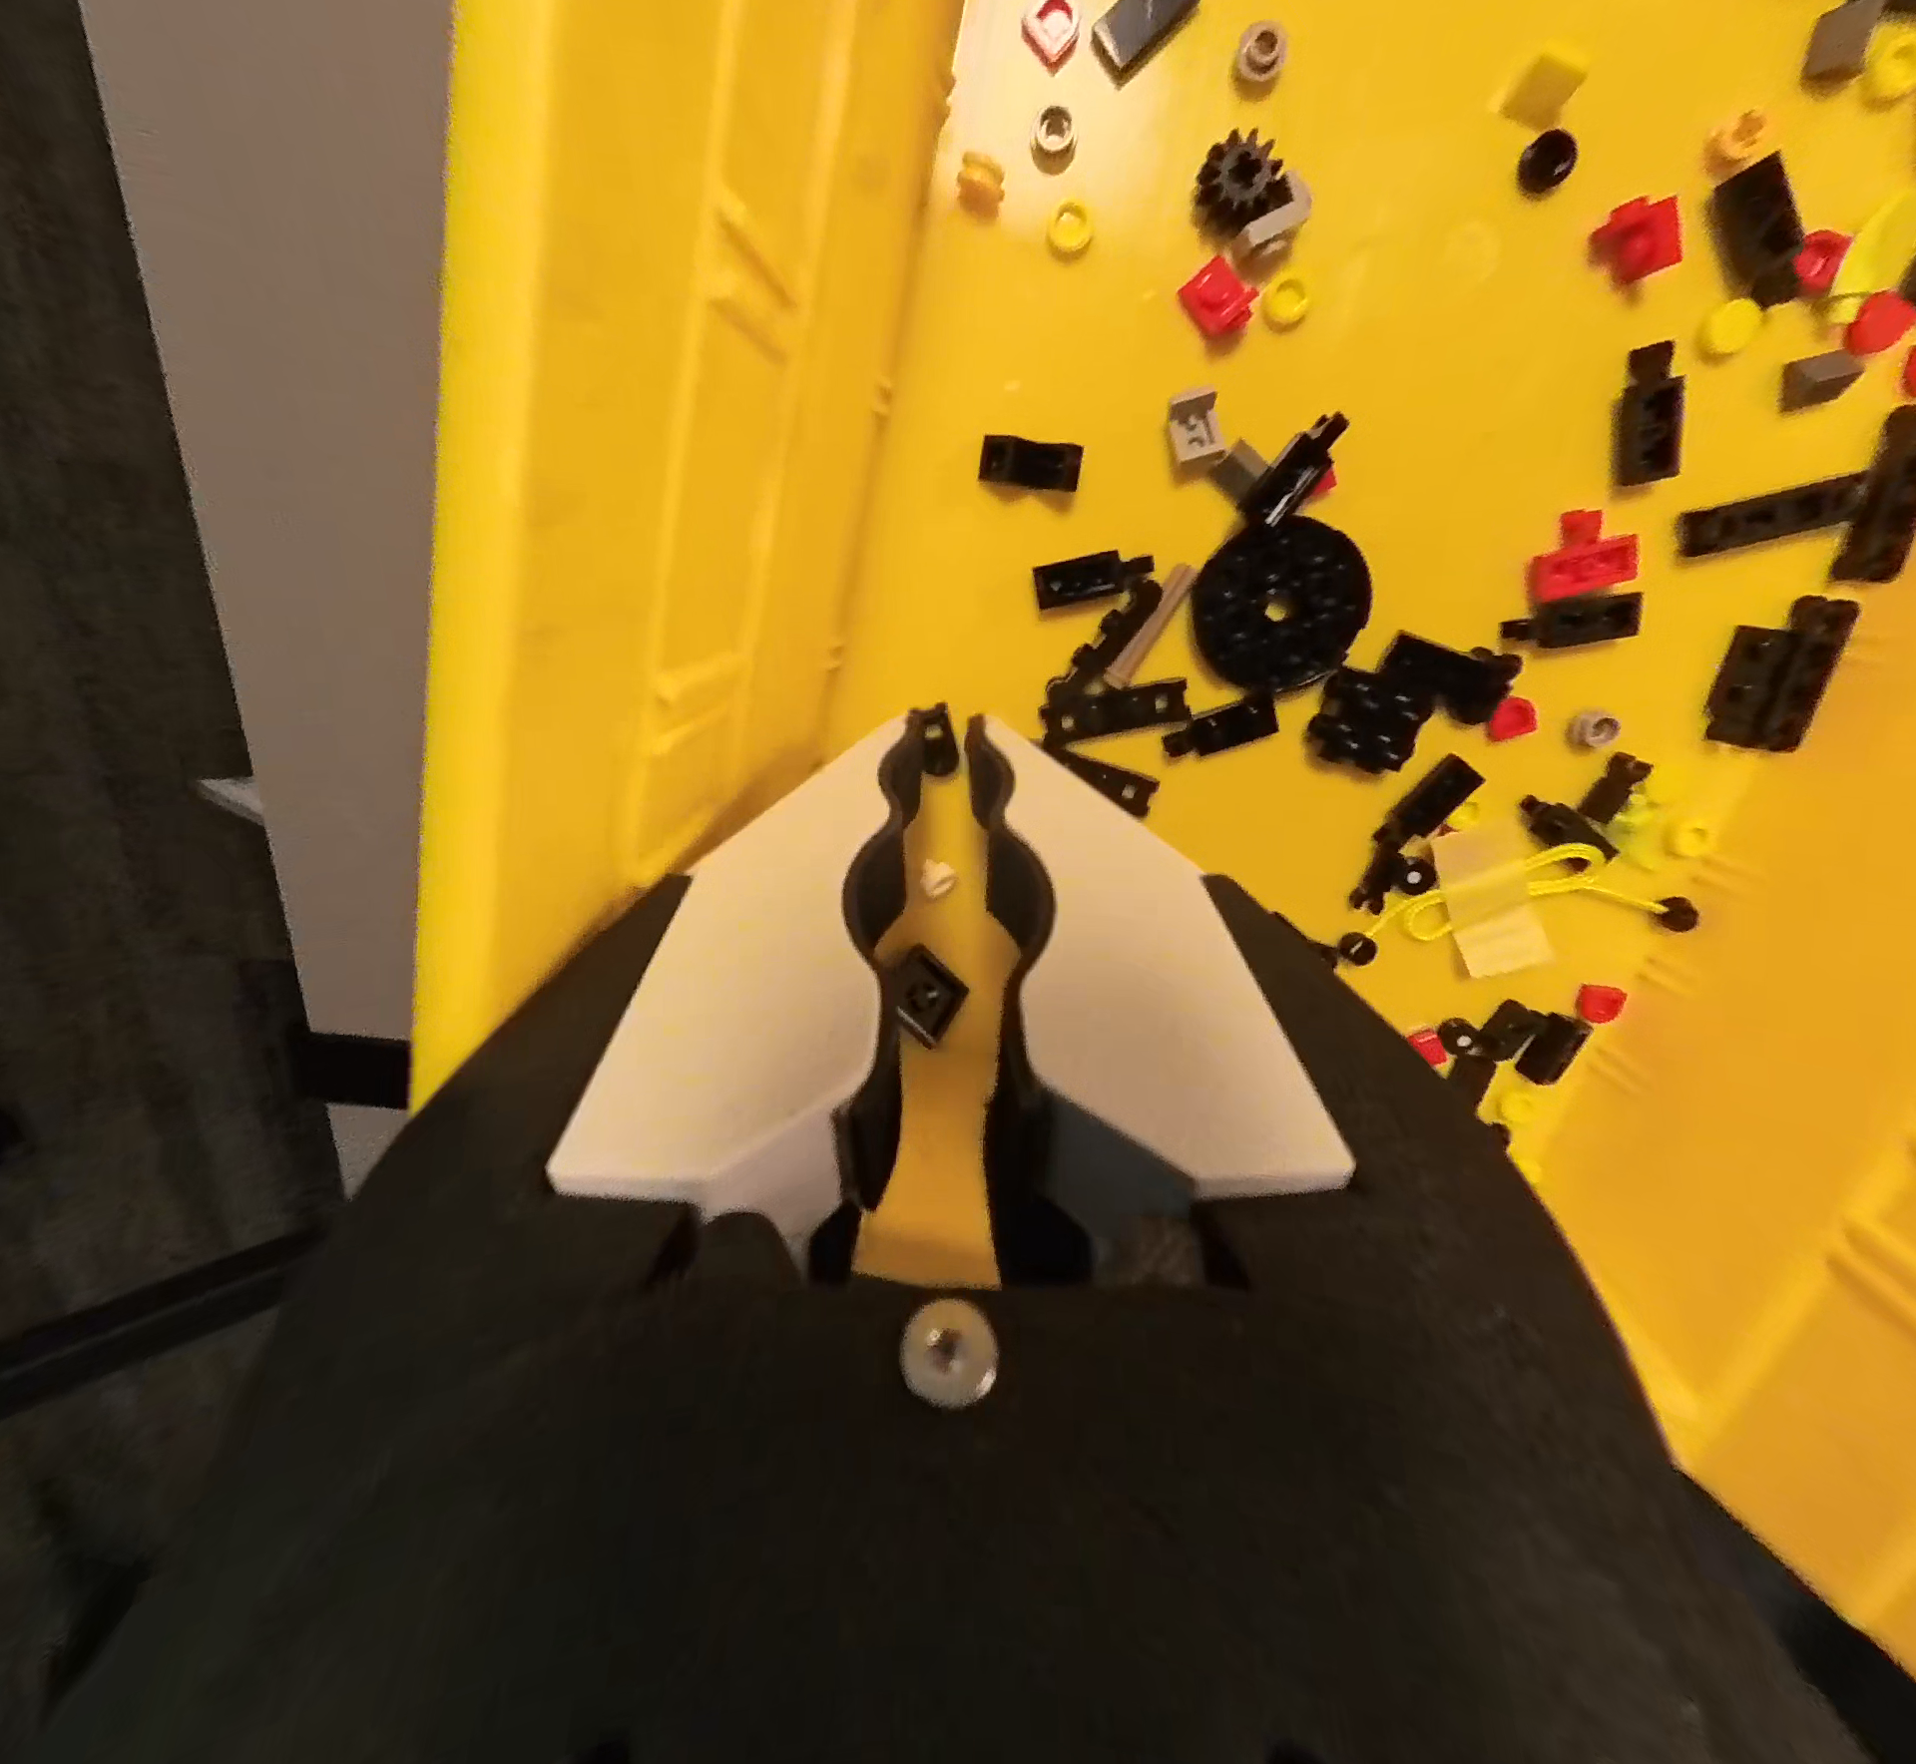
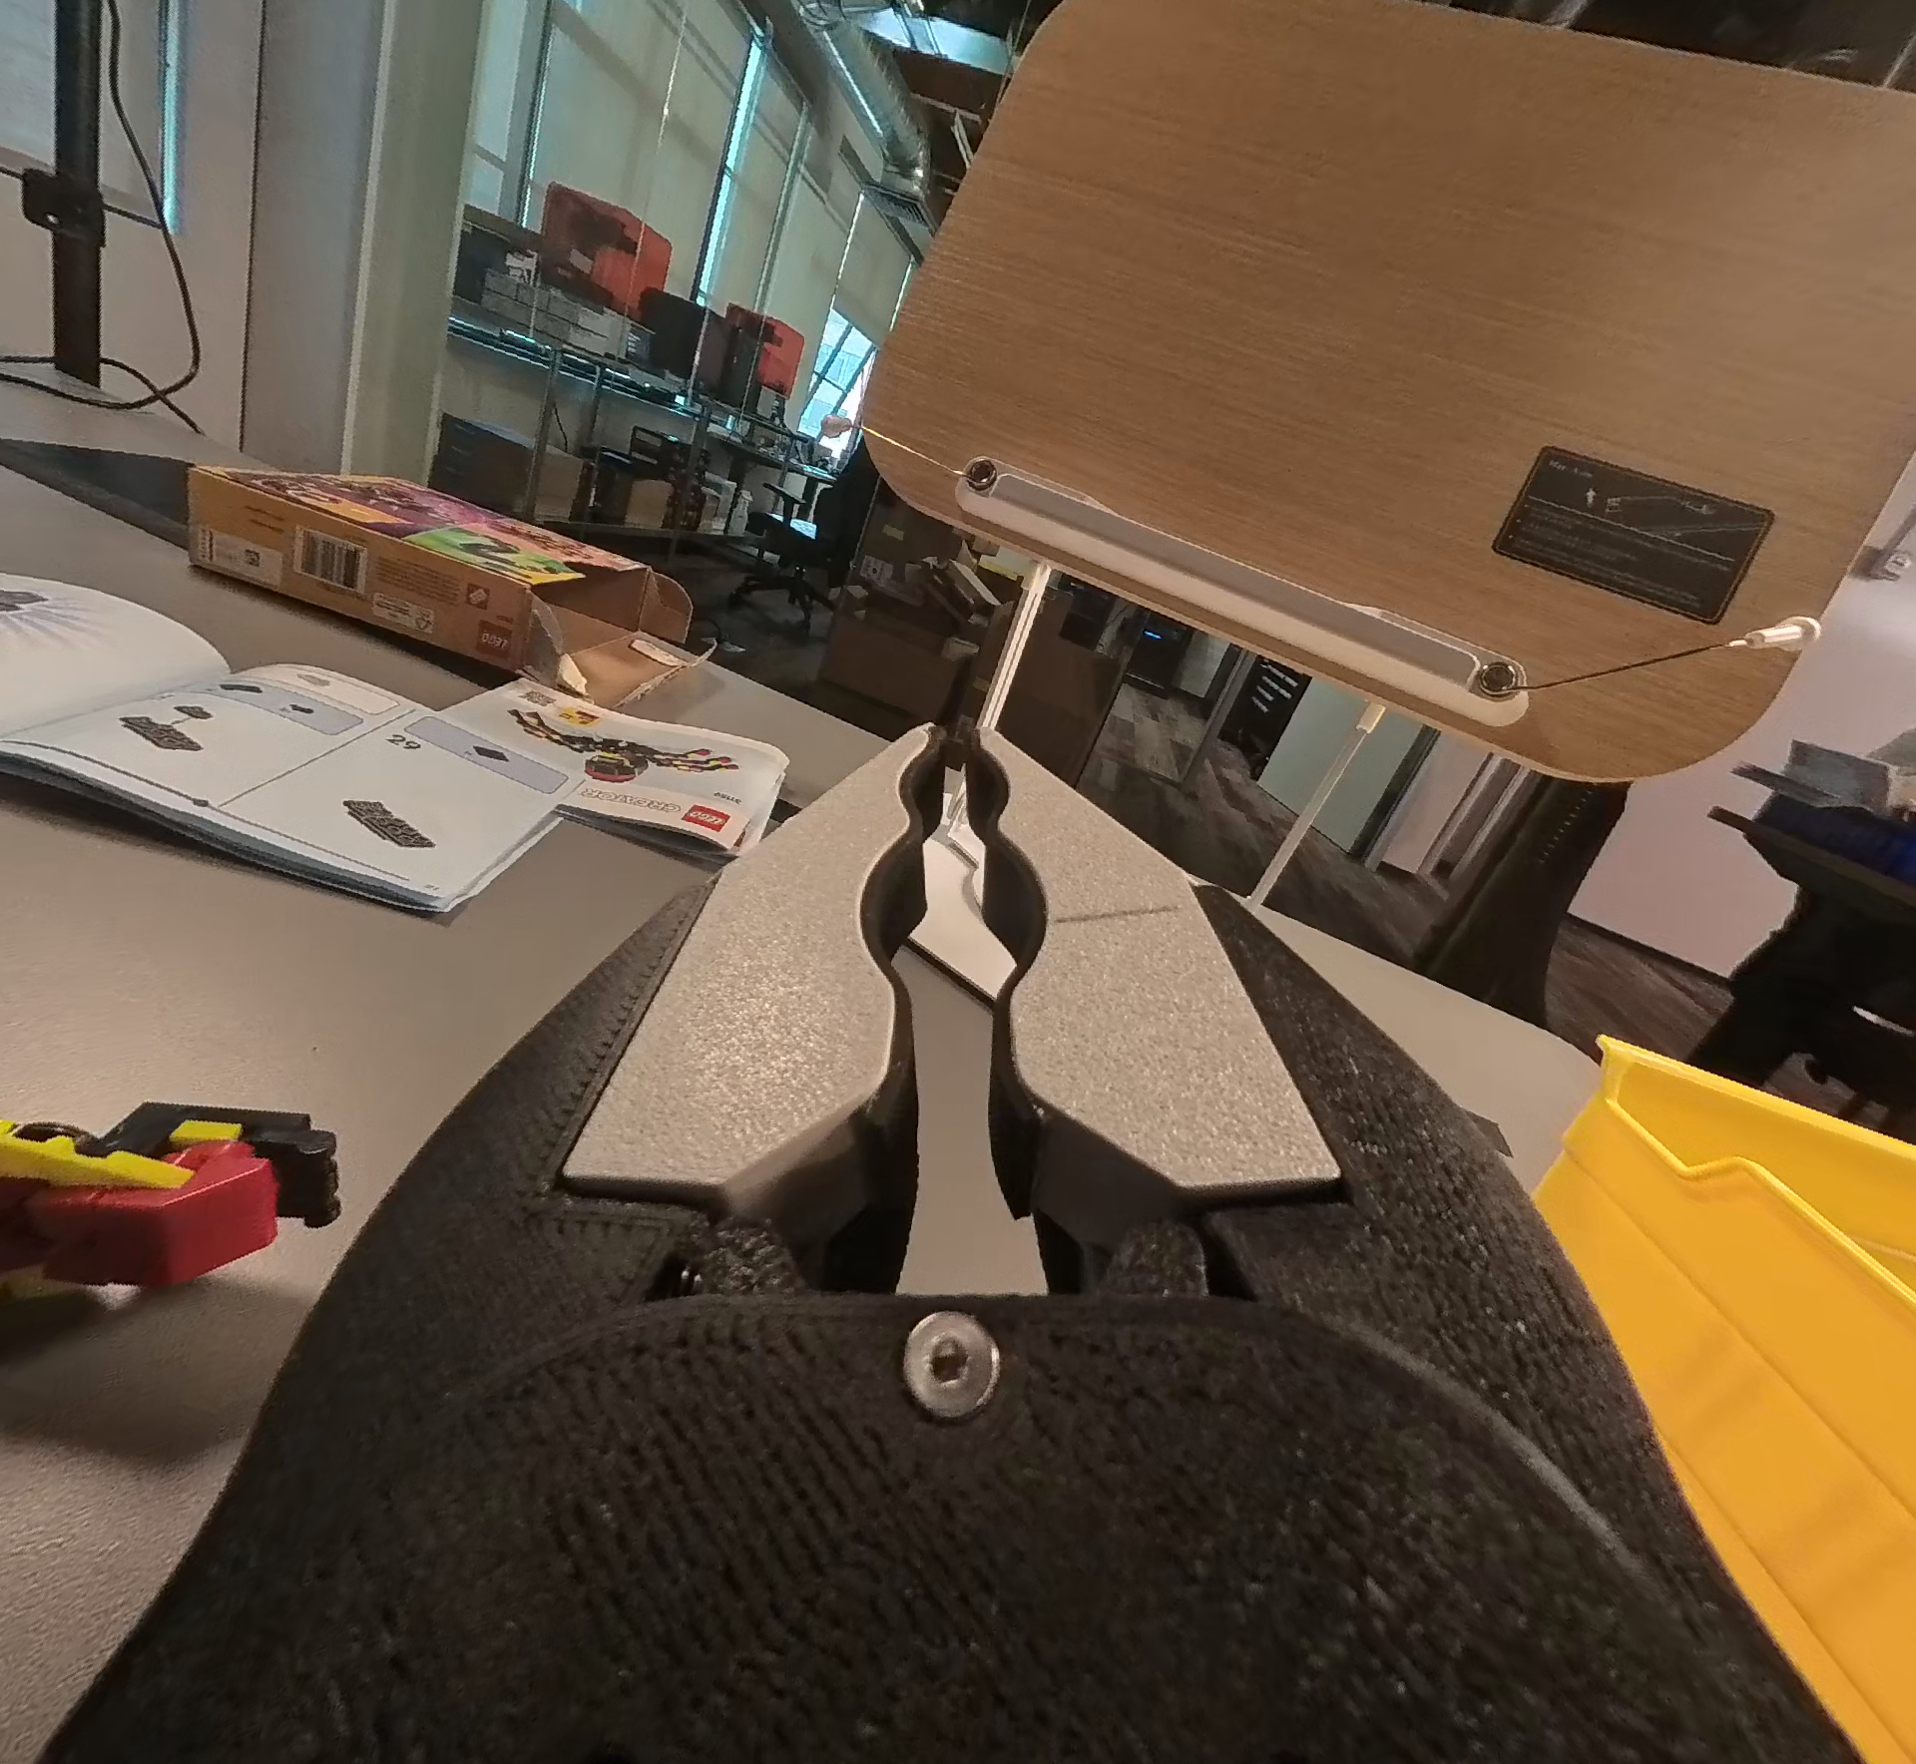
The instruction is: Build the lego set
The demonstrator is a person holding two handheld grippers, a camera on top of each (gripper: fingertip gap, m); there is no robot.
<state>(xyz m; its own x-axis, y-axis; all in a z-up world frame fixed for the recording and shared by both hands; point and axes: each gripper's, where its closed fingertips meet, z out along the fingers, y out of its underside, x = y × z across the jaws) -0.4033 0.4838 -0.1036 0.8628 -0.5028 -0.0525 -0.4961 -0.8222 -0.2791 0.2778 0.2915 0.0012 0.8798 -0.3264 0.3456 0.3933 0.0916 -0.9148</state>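
Both hand-held grippers point(image 1: 952, 738) point(image 2: 954, 740) nearly closed

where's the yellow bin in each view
Left wrist view: the yellow bin fills the centre and right, loose bricks scattered on its floor, its wall at left.
Right wrist view: only a corner of it shows at the lower right edge, on the grey table.
Shared landmark: the bin itself.

Yellow bin point(image 1: 1400, 108); black round plate point(image 1: 1281, 608); wood-grain board point(image 2: 1400, 315).
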